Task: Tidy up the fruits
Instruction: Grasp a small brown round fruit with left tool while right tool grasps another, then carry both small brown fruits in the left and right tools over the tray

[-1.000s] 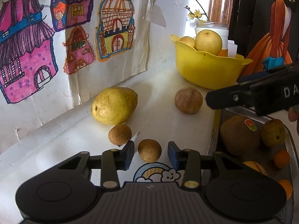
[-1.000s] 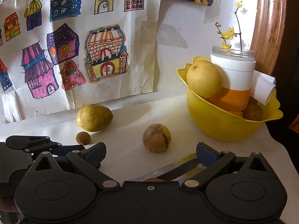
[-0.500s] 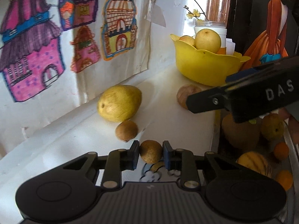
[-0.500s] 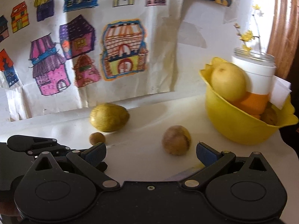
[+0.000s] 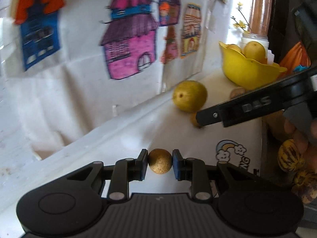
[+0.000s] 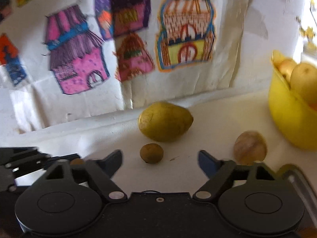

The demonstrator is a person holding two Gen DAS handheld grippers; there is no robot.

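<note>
Since 1 second ago the left gripper point(image 5: 160, 163) has clamped 1 small brown fruit point(image 5: 160, 163) and lifted it, while the right gripper point(image 6: 159, 161), jaws closing around nothing, nears another point(image 6: 151, 153) on the table point(image 6: 214, 123); centre it before squeezing.

- Yellow plastic bowl point(image 6: 287, 119), cut off by the right wrist view's right edge, blurred.
- Small brown round fruit point(image 5: 195, 120), mid-right in the left wrist view, half hidden behind the black gripper finger point(image 5: 237, 109).
</note>
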